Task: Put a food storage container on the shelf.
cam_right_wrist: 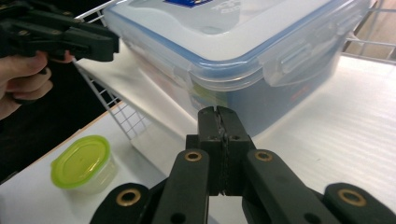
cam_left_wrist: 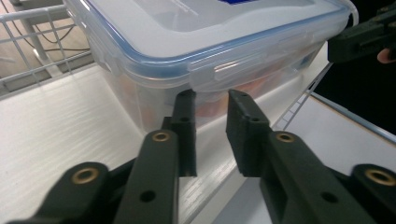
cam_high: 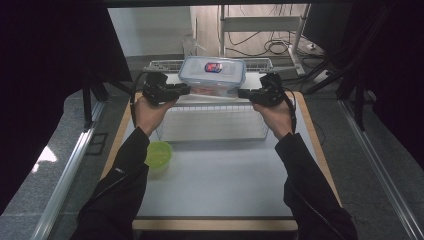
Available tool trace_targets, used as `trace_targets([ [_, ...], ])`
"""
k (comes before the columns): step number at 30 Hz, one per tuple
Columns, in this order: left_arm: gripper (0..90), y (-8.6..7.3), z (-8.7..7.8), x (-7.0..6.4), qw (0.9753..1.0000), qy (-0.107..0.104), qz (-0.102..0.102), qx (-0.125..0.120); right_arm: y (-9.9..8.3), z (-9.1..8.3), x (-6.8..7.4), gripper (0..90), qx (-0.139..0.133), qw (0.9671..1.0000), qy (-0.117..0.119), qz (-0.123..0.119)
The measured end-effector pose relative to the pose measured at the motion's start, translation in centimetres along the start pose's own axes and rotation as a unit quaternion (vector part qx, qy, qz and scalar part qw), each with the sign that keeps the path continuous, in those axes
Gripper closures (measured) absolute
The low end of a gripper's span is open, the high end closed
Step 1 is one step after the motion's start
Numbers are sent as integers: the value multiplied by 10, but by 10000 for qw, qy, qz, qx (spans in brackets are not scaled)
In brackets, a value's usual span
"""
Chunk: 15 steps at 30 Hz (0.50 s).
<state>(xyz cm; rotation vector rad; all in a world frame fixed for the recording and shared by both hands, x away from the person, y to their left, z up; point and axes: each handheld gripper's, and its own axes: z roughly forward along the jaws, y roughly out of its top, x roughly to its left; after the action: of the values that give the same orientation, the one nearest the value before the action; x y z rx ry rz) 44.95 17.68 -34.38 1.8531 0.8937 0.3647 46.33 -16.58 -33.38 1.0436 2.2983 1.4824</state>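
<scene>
Clear plastic lidded container on the white upper shelf of a wire rack.
2 grippers flank it: left gripper with jaws narrowly parted at its clasp, right gripper pressed closed, empty; green-lidded tub sits on the table below.

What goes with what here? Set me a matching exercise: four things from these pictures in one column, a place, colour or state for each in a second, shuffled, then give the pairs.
Things:
1. clear lidded container
2. small green-lidded tub
3. left gripper
4. right gripper

Descriptions:
A. fingers pressed together, nothing between them
B. sits on the white shelf of the wire rack, blue seal under its lid
C. fingers apart, just short of the container's side
D. stands on the table below the rack, near the left forearm

Pairs: 1-B, 2-D, 3-C, 4-A
</scene>
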Motion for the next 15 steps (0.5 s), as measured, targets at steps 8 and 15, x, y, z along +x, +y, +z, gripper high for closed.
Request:
trace_targets([
  [8, 798, 0, 2, 1, 10000, -69, -57, -8, 4, 5, -10, 895, -109, 9995, -226, 165],
  [15, 753, -2, 2, -3, 9999, -158, 3, -30, 5, 7, -10, 887, -146, 9995, -257, 120],
])
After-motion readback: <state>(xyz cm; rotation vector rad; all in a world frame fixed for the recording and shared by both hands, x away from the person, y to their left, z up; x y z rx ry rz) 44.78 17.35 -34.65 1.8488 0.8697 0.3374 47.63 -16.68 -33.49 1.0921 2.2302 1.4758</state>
